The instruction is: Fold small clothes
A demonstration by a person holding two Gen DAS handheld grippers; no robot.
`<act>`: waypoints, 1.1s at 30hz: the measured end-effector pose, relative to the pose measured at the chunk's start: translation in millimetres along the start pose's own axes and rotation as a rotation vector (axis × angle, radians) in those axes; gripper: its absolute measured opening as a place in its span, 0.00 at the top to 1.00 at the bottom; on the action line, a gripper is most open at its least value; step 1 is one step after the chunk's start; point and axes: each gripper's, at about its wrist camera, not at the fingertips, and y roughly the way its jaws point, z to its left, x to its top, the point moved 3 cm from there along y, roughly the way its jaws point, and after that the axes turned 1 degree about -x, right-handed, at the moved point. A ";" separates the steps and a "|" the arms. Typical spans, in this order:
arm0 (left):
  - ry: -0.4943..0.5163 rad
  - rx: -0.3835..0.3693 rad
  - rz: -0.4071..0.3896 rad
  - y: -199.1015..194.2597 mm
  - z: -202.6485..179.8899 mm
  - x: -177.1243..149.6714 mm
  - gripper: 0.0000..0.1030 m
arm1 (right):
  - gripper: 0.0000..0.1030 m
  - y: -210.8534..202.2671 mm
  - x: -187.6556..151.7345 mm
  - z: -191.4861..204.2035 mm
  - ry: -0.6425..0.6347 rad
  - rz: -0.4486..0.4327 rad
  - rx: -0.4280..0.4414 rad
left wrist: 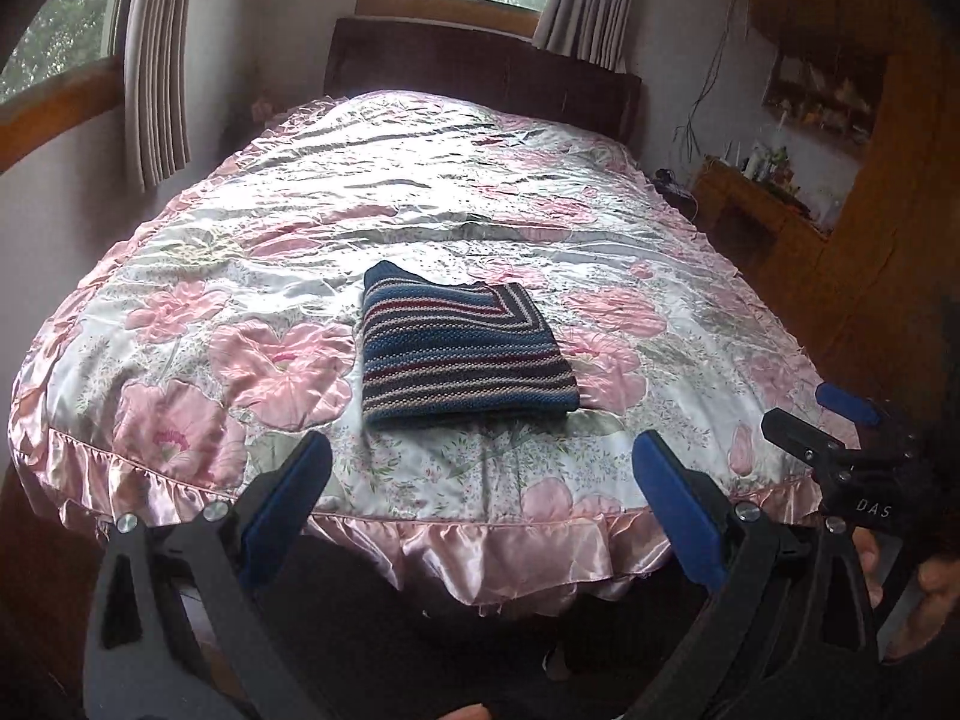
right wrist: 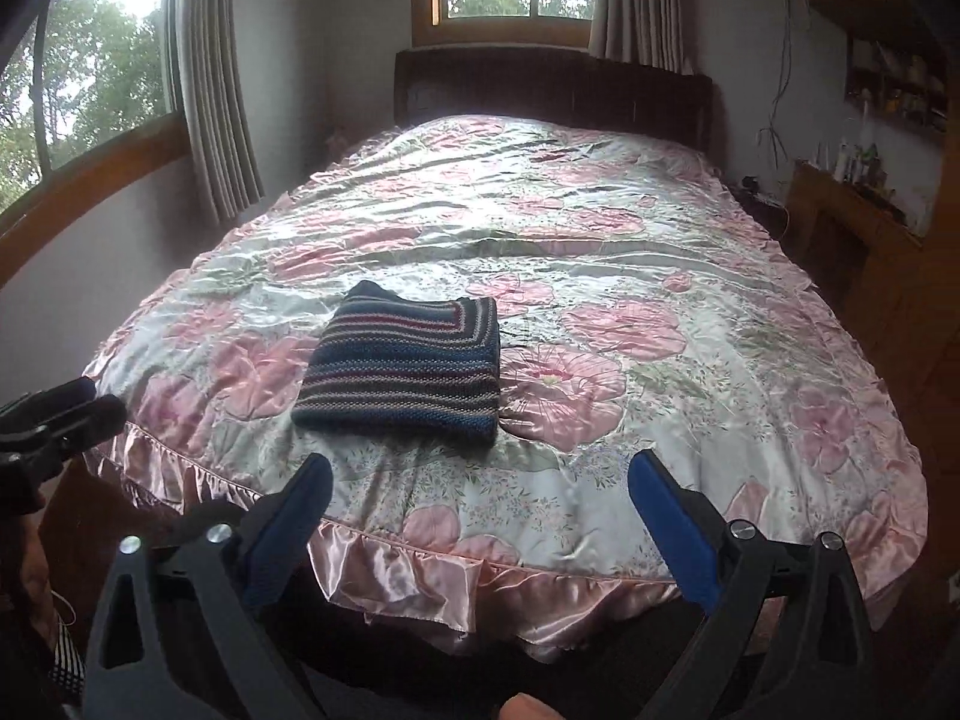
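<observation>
Striped knit garment (left wrist: 462, 354) lies on the near half of the bed, set on the pink floral satin bedspread (left wrist: 630, 252), a little back from the ruffled near edge and roughly centred between the left and right sides. It already forms a compact, squared-off packet: the near edge is a thick rounded fold, the sides run fairly straight, and only the far left corner pokes out as a small dark peak. Judging by that shape, the folding of this piece looks finished or nearly so; at most that far corner might want tucking. No other loose clothing shows anywhere on the bedspread, so whether more items wait cannot be told. The left gripper (left wrist: 480, 486) hangs over the near edge of the bed with its blue-padded fingers (left wrist: 288, 510) spread wide and nothing between them. The right gripper (right wrist: 480, 486) is likewise spread wide and empty, near the same edge and well short of the garment.
</observation>
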 end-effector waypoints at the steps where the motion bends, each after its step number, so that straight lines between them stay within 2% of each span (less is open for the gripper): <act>1: 0.000 -0.001 0.000 -3.6 -2.6 -2.3 0.03 | 0.04 -5.2 -1.4 -0.5 0.005 -0.002 0.002; 10: 0.002 0.030 0.020 -4.6 -11.2 -23.2 0.03 | 0.04 -19.0 -18.0 5.2 -0.008 0.009 -0.026; 24: 0.030 0.050 0.012 -10.4 -18.4 -25.1 0.03 | 0.04 -16.1 -24.5 17.2 -0.033 0.024 -0.022; 33: 0.024 0.073 0.031 -4.6 -17.9 -26.4 0.03 | 0.04 -21.5 -22.0 6.1 -0.008 -0.073 -0.069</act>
